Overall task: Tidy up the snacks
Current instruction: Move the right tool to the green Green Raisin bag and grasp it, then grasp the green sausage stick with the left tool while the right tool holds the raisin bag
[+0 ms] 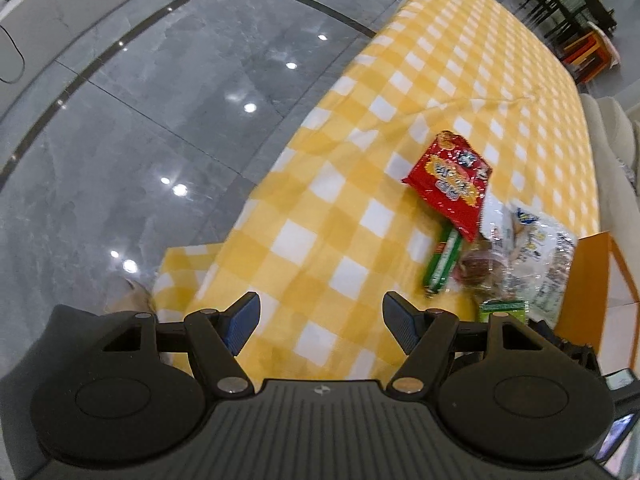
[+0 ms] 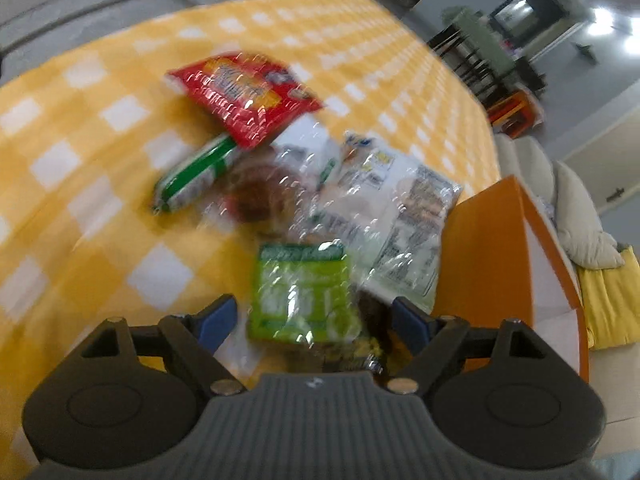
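Where the yellow-and-white checked tablecloth (image 2: 80, 168) covers the table, the snacks lie in one loose cluster toward the orange box (image 2: 484, 248).

Snack positions, right wrist view (blurred):
- Red snack bag (image 2: 244, 96): farthest item of the cluster, lying flat, with its near corner over one end of the green-and-white stick pack (image 2: 196, 176).
- Clear wrapper with a brown item inside (image 2: 260, 196): just beside the stick pack, in the middle of the cluster.
- White printed bag (image 2: 400, 216): lies flat beside the clear wrapper, with its far edge against the wall of the orange box.
- Green packet (image 2: 300, 292): nearest item, overlapping the near edge of the white bag.

Right gripper (image 2: 312, 320): the jaws stand apart, one blue pad on each side of the green packet. A gap shows between the left pad and the packet. On the right side the blur prevents a reading of contact. No grip is visible.

Left gripper (image 1: 320, 320): the jaws stand wide apart over bare tablecloth, with nothing between the blue pads. It sits near the table edge, well apart from the red snack bag (image 1: 448, 184) and to the left of the cluster. Beyond the table edge lies a grey polished floor (image 1: 160, 100).
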